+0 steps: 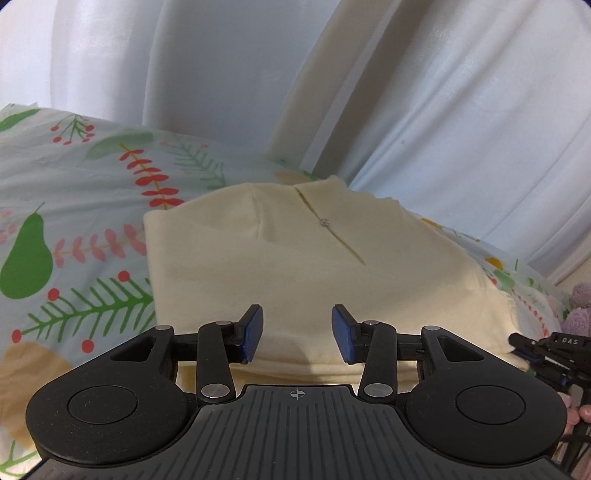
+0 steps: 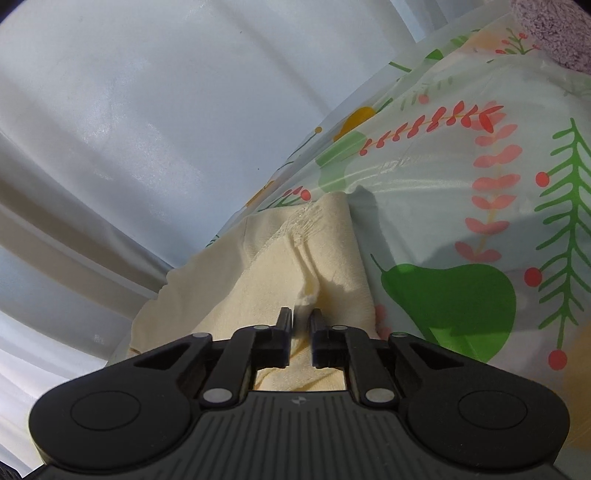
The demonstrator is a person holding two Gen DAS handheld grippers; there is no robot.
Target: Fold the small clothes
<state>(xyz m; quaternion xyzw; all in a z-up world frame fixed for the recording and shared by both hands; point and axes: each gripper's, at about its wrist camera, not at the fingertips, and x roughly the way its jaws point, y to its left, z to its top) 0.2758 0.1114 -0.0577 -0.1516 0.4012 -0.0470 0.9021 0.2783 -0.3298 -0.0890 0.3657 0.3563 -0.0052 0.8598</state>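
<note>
Left wrist: left tongs [image 1: 297,332] wide open, empty above cream garment [image 1: 314,258]; right wrist: right tongs [image 2: 300,328] pinch its edge.

so the bed [image 1: 74,177] is wearing a pale sheet printed with green pears, fern sprigs and red berries, a bit wrinkled. a cream garment [image 1: 295,258] is lying folded right on it, and something fuzzy and purple [image 2: 554,33] is sitting near the sheet's edge
</note>
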